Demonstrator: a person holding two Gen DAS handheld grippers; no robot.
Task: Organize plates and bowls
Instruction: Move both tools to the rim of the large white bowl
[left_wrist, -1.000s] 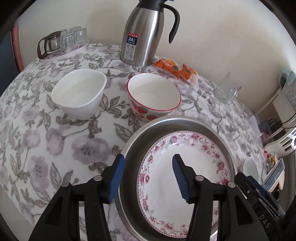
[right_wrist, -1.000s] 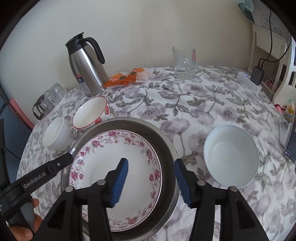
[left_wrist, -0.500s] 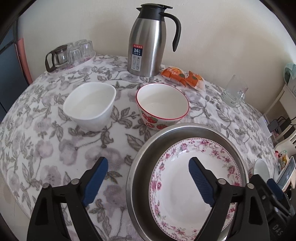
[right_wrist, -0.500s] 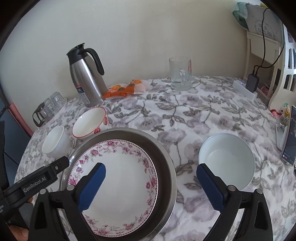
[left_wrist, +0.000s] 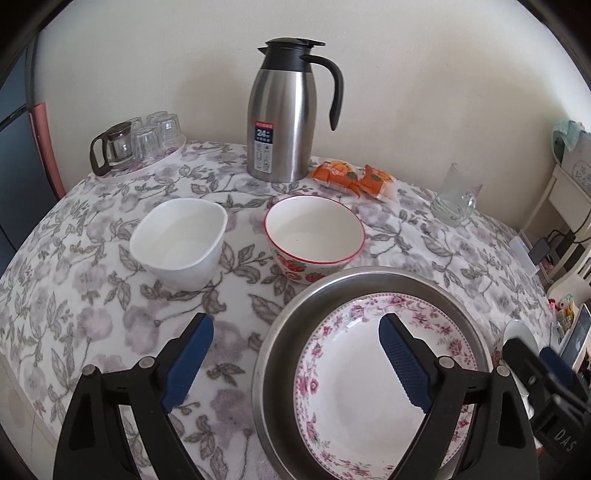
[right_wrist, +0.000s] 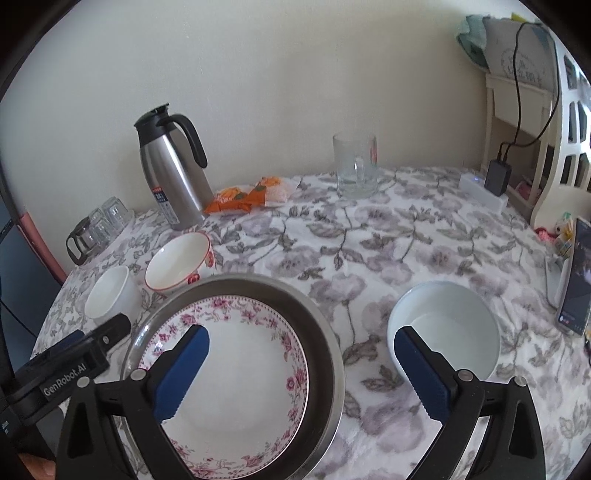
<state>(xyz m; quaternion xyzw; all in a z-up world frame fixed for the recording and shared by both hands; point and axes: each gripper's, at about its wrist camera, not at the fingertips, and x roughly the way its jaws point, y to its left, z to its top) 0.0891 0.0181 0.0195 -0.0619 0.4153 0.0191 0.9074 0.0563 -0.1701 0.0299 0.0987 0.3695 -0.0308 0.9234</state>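
**Both tongs hanging apart over the plate in the pan**

Left wrist view: the left tongs (left_wrist: 295, 363) are standing wide apart, having just been opening, and nothing is sitting between the blue pads (left_wrist: 188, 356); they are straddling the near rim of the steel pan (left_wrist: 280, 332) and tilting down toward the surface (left_wrist: 92, 295). One floral plate (left_wrist: 369, 376) is lying inside the pan. Two bowls are sitting beyond it: a white bowl (left_wrist: 179, 240) and a strawberry bowl (left_wrist: 314, 236), the latter just beside the pan's far rim. One flask (left_wrist: 284, 118) is showing a label reading "24". Two orange packets (left_wrist: 351, 177) are lying near it, one mug (left_wrist: 452, 201) further right, and a tray of glasses (left_wrist: 140, 144) at far left. The letters "DAS" are showing on the right tongs' body at lower right.

Right wrist view: the right tongs (right_wrist: 301, 376) are likewise gaping, just opened, with nothing clamped; one pad is hanging over the plate (right_wrist: 240, 350), the other over a third, pale bowl (right_wrist: 450, 325) well apart from the pan (right_wrist: 325, 354). "GenRobot.AI" is reading on the left tongs' body (right_wrist: 62, 369). A phone (right_wrist: 576, 280) is leaning at the right edge.
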